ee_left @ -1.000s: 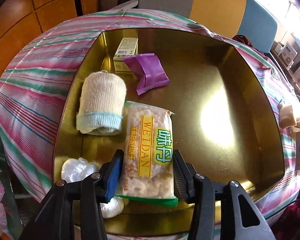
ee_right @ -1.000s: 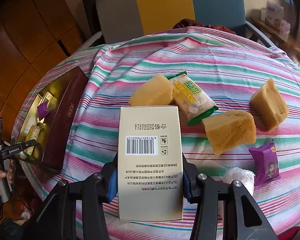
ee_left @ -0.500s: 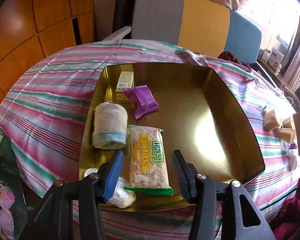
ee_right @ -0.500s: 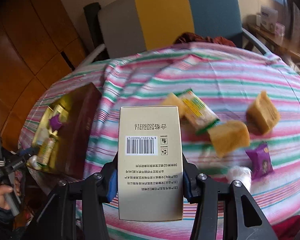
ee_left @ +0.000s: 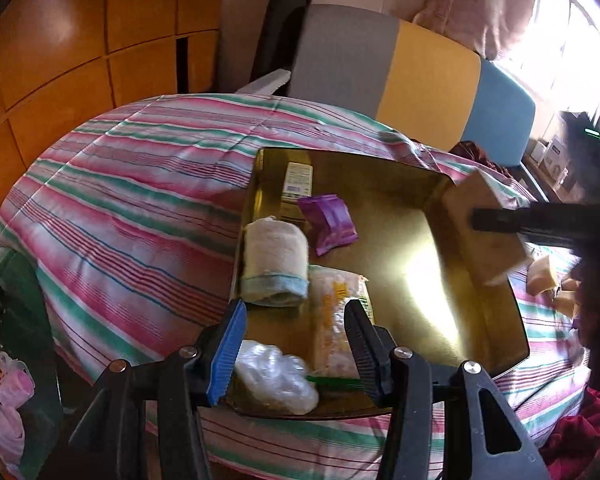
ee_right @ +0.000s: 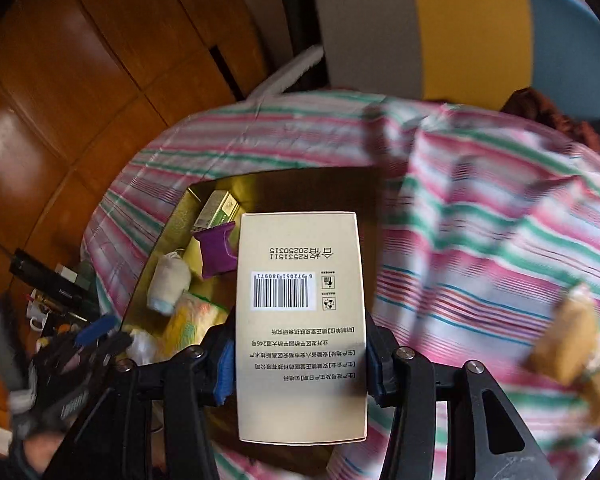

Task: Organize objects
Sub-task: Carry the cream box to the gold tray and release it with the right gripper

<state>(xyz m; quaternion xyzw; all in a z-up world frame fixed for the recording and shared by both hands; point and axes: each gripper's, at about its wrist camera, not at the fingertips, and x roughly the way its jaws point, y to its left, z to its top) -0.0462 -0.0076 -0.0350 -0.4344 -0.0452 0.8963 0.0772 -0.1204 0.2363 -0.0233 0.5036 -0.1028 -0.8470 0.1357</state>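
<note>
My right gripper (ee_right: 300, 364) is shut on a beige carton with a barcode (ee_right: 300, 312) and holds it above the gold tray (ee_right: 168, 236). In the left wrist view the carton (ee_left: 480, 232) hangs over the tray's right rim (ee_left: 516, 320). The tray holds a small green-and-white box (ee_left: 298, 178), a purple packet (ee_left: 330, 222), a rolled cream towel (ee_left: 274, 262), a yellow snack bag (ee_left: 336, 320) and a crumpled clear plastic wrap (ee_left: 276, 376). My left gripper (ee_left: 296, 344) is open and empty, raised above the tray's near edge.
The table has a pink-and-green striped cloth (ee_left: 140, 200). Tan sponge blocks (ee_right: 568, 340) lie on it to the right of the tray. A grey, yellow and blue chair (ee_left: 400, 72) stands behind. Clutter sits low on the left (ee_left: 4, 360).
The left gripper has let go of the snack bag and drawn back and up from the tray. The right gripper has carried the carton left, from above the loose items to above the tray.
</note>
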